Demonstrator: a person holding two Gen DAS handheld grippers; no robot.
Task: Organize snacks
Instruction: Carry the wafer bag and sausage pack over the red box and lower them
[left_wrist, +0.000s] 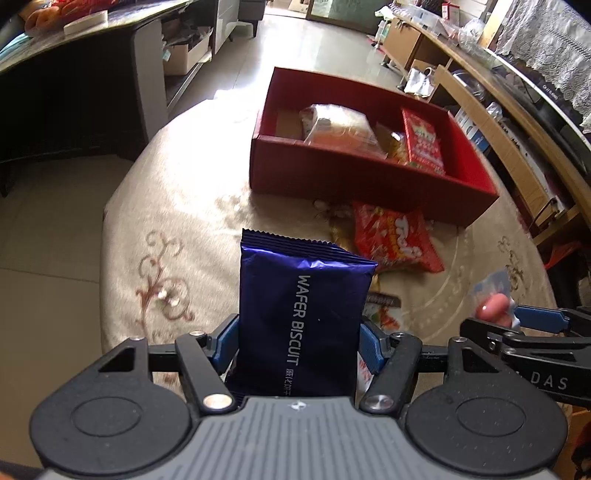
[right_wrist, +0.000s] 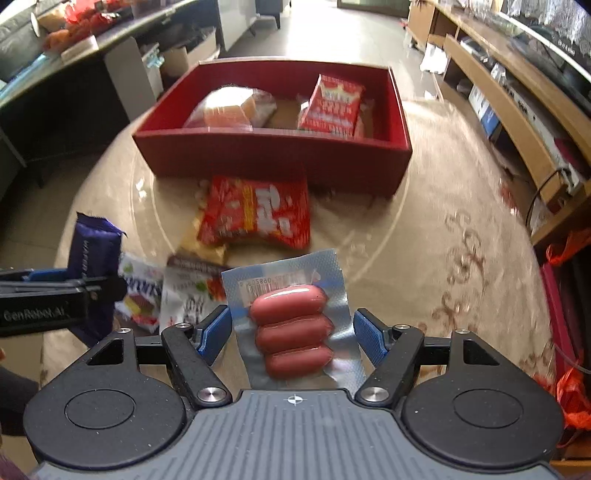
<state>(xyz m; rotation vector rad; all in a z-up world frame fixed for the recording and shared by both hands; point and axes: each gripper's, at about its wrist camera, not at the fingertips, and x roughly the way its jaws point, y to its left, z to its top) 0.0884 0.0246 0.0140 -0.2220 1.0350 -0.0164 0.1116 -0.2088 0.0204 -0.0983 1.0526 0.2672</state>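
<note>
Left hand-held gripper (left_wrist: 299, 341): blue pads pressed on both long edges of the dark blue wafer biscuit pack (left_wrist: 301, 314), held upright above the worktop (left_wrist: 166, 206) near its front edge. Light, puffy foil; crisp contents likely to crack under a hard squeeze, slick film likely to slide, so best kept clamped low across the width, as now.

Right hand-held gripper (right_wrist: 291, 328): jaws half spread, closed on the flat margins of the vacuum-sealed sausage pack (right_wrist: 291, 325), three sausages stacked between the pads. Denser than the wafers, soft yet springy; film floppy and slippery, so better held by the sealed border than by the bulging meat.

Red box (right_wrist: 273, 155) toward the far edge of the worktop, open-topped, already holding a clear bread bag (right_wrist: 231, 109) and a red packet (right_wrist: 334, 107). Red gummy bag (right_wrist: 258, 216) lying flat just before its near wall, a few more packets nearer the front edge. Likely next: both packs into the box.
</note>
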